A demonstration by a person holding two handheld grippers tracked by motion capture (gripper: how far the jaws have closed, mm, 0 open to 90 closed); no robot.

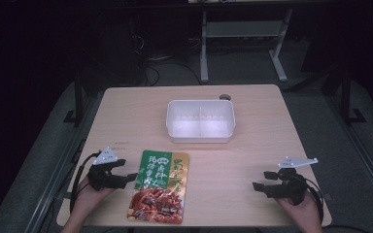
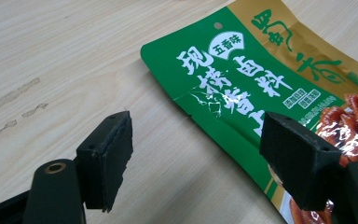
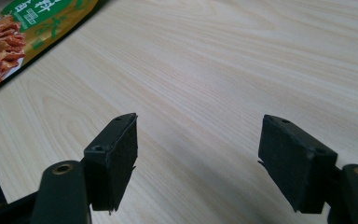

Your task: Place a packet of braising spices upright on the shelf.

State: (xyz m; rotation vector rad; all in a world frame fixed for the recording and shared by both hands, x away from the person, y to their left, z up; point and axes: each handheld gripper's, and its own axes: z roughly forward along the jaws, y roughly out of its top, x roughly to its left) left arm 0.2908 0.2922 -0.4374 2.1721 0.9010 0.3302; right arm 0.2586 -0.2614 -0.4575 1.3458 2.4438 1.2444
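Note:
A flat green and gold food pouch (image 1: 159,186) printed with red meat lies near the table's front edge, left of centre. My left gripper (image 1: 128,173) is open at the pouch's left edge; in the left gripper view its jaws straddle the edge of the pouch (image 2: 242,88), one jaw over bare wood, the other over the pouch. A white plastic tub (image 1: 200,120) stands empty at the table's middle, further back. My right gripper (image 1: 261,180) is open over bare wood at the front right, and its own view shows a corner of the pouch (image 3: 23,28) at top left.
The light wooden table (image 1: 252,150) has bare wood between the pouch and the right gripper. A small dark round hole (image 1: 224,97) sits near the far edge behind the tub. Beyond the table are a dark floor, cables and white desk legs (image 1: 204,53).

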